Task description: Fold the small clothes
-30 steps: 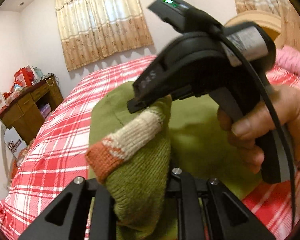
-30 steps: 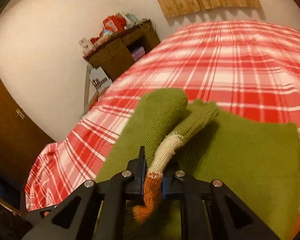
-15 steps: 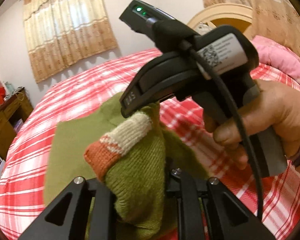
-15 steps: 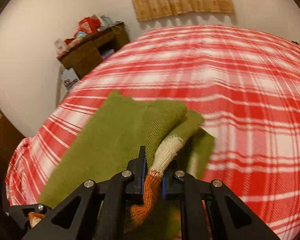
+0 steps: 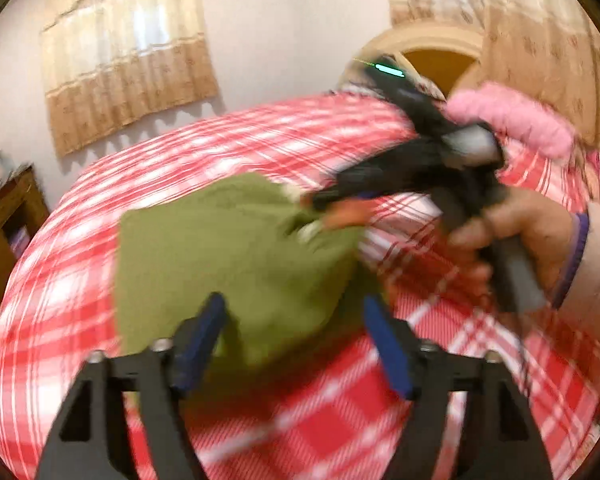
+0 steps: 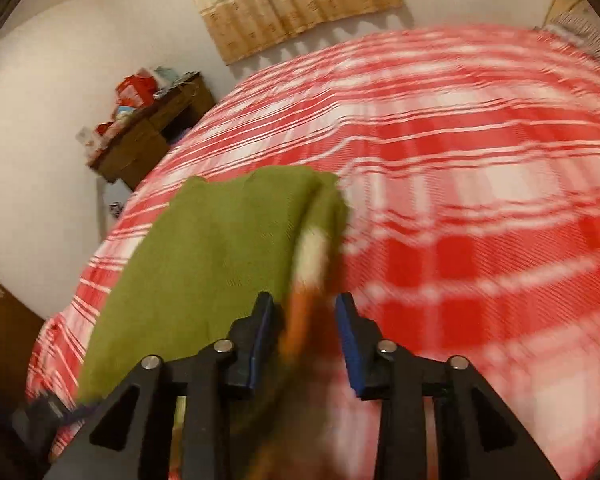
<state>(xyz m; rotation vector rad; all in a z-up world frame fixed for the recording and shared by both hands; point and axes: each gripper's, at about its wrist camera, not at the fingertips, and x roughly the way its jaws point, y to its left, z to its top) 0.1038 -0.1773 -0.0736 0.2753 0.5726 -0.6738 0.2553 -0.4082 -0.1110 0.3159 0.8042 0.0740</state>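
A small green knit sweater (image 5: pixel 228 256) lies folded on the red plaid bed; it also shows in the right wrist view (image 6: pixel 220 248). Its sleeve cuff (image 6: pixel 306 280), cream and orange, lies between the fingers of my right gripper (image 6: pixel 306 336), whose jaws stand apart with the cuff loose between them. My left gripper (image 5: pixel 296 344) is open and empty just above the sweater's near edge. In the left wrist view the right gripper (image 5: pixel 320 202) sits at the sweater's right edge by the orange cuff (image 5: pixel 348 214). Both views are motion blurred.
The red plaid bedspread (image 6: pixel 480 200) covers the whole bed. A wooden dresser (image 6: pixel 148 140) with clutter stands by the wall at left. A pink pillow (image 5: pixel 512 120) and a wooden headboard (image 5: pixel 428 44) are at the bed's far right. Curtains (image 5: pixel 124 72) hang behind.
Both grippers have opened and let go of the sleeve and sweater. The sweater now lies folded on the bed and both grippers are pulling back from it.
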